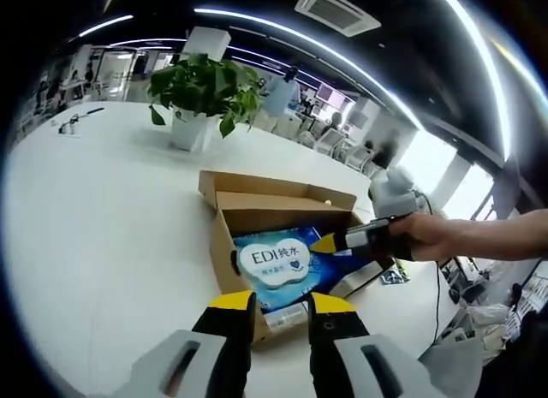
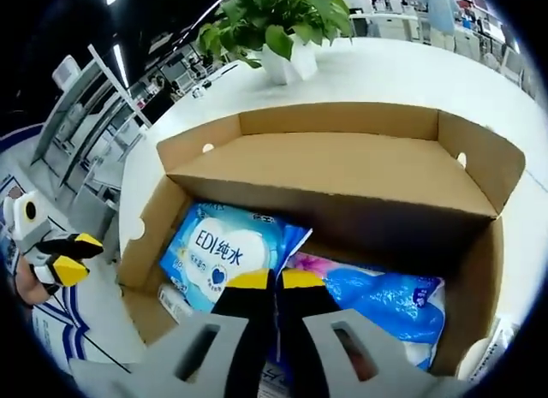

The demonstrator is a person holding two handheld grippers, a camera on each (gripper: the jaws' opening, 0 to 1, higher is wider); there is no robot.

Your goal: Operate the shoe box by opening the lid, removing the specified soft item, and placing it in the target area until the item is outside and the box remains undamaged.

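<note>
White round table [image 1: 103, 210] in an open office holds the cardboard shoe box [image 1: 224, 258] and a potted plant [image 1: 201, 94]; left gripper [image 1: 281, 304] jaws stand apart, right gripper [image 2: 275, 280] jaws are closed together.

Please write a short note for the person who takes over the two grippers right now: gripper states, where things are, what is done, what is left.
Left gripper: open, hanging before the near end of the shoe box, holding nothing.
Right gripper: fingers shut, inside the box, over the packs; whether it pinches anything, I cannot tell.
Box stands on the white table, lid already folded back.
Blue "EDI" wipes pack and a second blue pack lie inside.
Left: lift the soft item out and set it on the table without tearing the box.
</note>
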